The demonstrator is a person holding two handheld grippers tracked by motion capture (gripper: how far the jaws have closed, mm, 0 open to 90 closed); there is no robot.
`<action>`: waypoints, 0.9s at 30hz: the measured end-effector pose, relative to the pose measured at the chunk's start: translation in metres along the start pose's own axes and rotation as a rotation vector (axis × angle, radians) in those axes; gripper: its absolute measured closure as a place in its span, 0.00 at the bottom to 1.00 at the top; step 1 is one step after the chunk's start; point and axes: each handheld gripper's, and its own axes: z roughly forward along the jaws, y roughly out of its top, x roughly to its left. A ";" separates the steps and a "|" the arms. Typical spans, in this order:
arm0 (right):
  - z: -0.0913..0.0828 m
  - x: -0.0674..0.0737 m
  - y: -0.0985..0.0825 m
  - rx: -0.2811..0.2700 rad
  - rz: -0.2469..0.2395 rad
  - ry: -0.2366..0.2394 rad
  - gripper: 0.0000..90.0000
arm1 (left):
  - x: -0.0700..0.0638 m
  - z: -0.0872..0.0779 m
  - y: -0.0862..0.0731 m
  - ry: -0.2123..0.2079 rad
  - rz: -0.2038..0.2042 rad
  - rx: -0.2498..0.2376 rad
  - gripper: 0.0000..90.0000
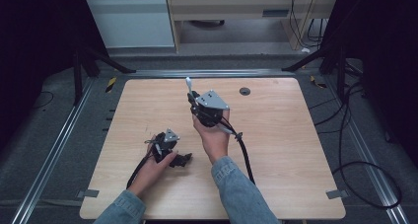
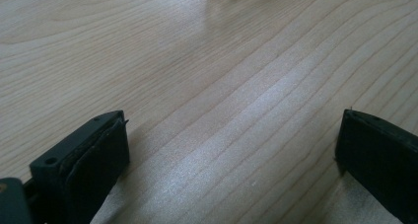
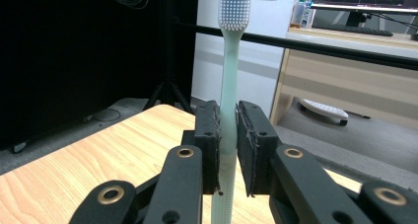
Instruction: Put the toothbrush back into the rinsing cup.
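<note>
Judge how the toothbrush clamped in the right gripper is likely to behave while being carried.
The toothbrush probably stays stiff: it stands straight above the right gripper. It looks light, being slim. Its smooth handle may slip or pivot, since the pads grip only a short stretch.

Bench (image 1: 276, 150): we find bare wood all round; one small grommet (image 1: 245, 91) near the far edge.

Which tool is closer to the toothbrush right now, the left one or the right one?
Right. The right tool is clamped on the toothbrush handle, holding it upright above the table. The left tool rests low on the wood with its jaws open and nothing between them, apart from the brush.
</note>
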 end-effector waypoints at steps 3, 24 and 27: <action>0.001 -0.001 -0.001 0.002 0.001 -0.003 0.88 | 0.000 0.000 0.000 0.000 0.000 0.000 0.00; 0.006 -0.004 -0.006 0.007 -0.001 -0.019 0.88 | 0.000 0.000 0.000 0.000 0.000 0.000 0.00; 0.007 -0.005 -0.007 0.010 0.004 -0.020 0.88 | 0.000 0.000 0.000 0.000 -0.001 0.000 0.00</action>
